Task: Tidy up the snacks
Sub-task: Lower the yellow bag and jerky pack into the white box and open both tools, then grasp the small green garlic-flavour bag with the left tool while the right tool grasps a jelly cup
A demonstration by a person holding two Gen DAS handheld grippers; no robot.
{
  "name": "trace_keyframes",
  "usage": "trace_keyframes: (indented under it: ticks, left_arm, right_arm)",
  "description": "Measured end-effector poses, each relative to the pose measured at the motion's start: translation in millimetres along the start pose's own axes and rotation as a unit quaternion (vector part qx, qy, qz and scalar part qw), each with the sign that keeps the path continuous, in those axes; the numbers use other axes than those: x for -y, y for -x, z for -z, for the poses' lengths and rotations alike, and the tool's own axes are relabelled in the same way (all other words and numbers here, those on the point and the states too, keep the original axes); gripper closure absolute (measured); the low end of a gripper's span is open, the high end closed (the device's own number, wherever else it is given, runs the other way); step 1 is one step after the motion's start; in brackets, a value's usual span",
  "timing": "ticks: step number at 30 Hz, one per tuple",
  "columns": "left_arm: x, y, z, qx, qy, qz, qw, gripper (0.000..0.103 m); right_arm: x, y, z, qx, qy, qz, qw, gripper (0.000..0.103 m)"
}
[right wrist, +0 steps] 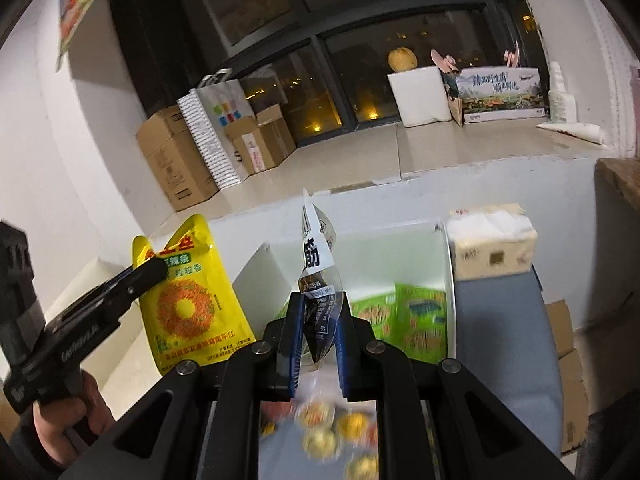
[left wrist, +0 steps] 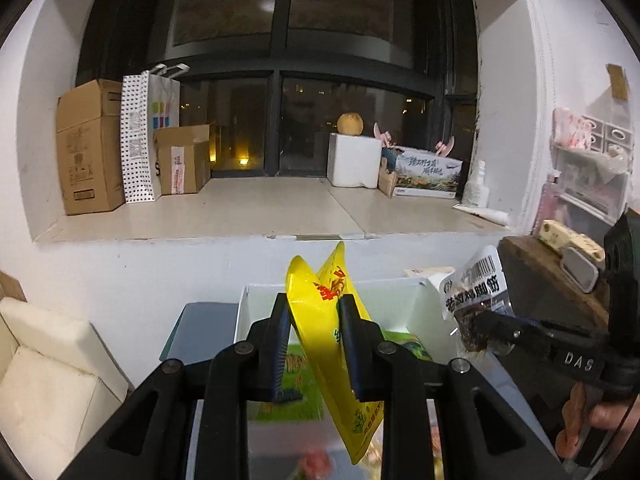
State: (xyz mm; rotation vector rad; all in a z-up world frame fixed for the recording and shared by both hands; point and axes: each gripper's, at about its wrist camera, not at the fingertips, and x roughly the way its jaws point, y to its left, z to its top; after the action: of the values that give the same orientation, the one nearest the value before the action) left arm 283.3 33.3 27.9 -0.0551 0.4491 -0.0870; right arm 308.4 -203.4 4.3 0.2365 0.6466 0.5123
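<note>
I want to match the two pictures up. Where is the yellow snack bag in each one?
Left wrist view: the yellow snack bag stands in the bottom middle, pinched in the left gripper.
Right wrist view: the same bag is at lower left, flat side showing, with the left gripper clamping its top.
Shared landmark: the white bin holding green packets.

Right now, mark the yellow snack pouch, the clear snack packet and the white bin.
yellow snack pouch [right wrist: 188, 300]: right wrist view, orange ring print on its front.
clear snack packet [right wrist: 318, 256]: right wrist view, white label panel.
white bin [right wrist: 384, 256]: right wrist view, bare inner back wall.
</note>
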Motion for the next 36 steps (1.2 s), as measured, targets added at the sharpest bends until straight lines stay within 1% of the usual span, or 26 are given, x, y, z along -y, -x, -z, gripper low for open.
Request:
trace_keyframes:
  ticks: [1,2,3,4,5,6,7,8,9,11,13,14,17,23,25,27,30,34,36]
  left_arm:
    - [-2,-12,-3,-0.004,-0.002,0.002,1.0,0.074]
    - [-4,-21,-5,-0.006,-0.001,0.0,1.0,0.071]
    - [-6,-31,-4,-0.013,0.003,0.0,0.9999,0.065]
    - [-9,-40,-3,-0.026,0.009,-0.006,0.9996,0.038]
    - [-13,-50,-1,-0.043,0.017,-0.015,0.9988,0.015]
    - [-15,-52,3,-0.045,0.019,-0.017,0.9987,0.009]
    - [-16,-51,8,-0.035,0.019,-0.015,0.9991,0.006]
    - [-18,-47,12,-0.023,0.015,-0.01,0.9996,0.0]
    - [-18,-47,15,-0.022,0.012,-0.006,0.9997,0.0]
    - [-18,-48,20,-0.038,0.007,-0.005,0.9992,0.0]
    - [-18,-48,24,-0.058,0.006,0.003,0.9983,0.0]
    - [-18,-46,26,-0.059,0.006,0.005,0.9982,0.0]
    - [-16,-34,31,-0.062,0.0,-0.001,0.9981,0.0]
    - [-6,0,48,-0.078,-0.016,-0.009,0.9968,0.0]
    - [-4,11,56,-0.081,-0.02,-0.008,0.9965,0.0]
    - [-1,24,68,-0.088,-0.02,-0.007,0.9959,0.0]
    - [1,43,94,-0.106,-0.014,0.0,0.9943,0.0]
    - [4,65,132,-0.126,-0.003,0.006,0.992,0.0]
    - [3,72,149,-0.14,0.009,0.018,0.9899,0.0]
  right_arm:
    - [2,-6,-5,0.0,-0.002,0.001,1.0,0.087]
    - [5,-17,-10,-0.007,0.0,0.016,1.0,0.074]
    - [8,-24,-13,-0.015,-0.002,0.026,1.0,0.03]
    - [11,-28,-14,-0.02,-0.008,0.031,0.999,0.008]
    - [18,-28,-14,-0.014,-0.023,0.028,0.999,0.0]
    - [21,-26,-12,-0.011,-0.03,0.026,0.999,0.0]
    - [24,-24,-11,-0.005,-0.036,0.027,0.999,0.0]
    - [26,-19,-9,0.002,-0.037,0.035,0.999,0.0]
    - [28,-17,-7,0.007,-0.036,0.04,0.999,0.0]
    - [31,-14,-5,0.006,-0.038,0.045,0.998,0.0]
    - [33,-10,-2,0.004,-0.042,0.043,0.998,0.0]
    - [31,-4,1,0.008,-0.041,0.039,0.998,0.0]
    - [23,6,11,0.012,-0.026,0.038,0.999,0.0]
    - [8,30,38,0.0,0.001,0.044,0.999,0.0]
    - [3,40,53,-0.01,0.013,0.039,0.999,0.0]
    - [-3,52,73,-0.016,0.032,0.049,0.998,0.0]
    - [-8,64,107,-0.031,0.04,0.051,0.997,0.0]
    - [-2,64,150,-0.063,0.034,0.062,0.995,0.0]
    - [4,58,171,-0.084,0.031,0.073,0.993,0.0]
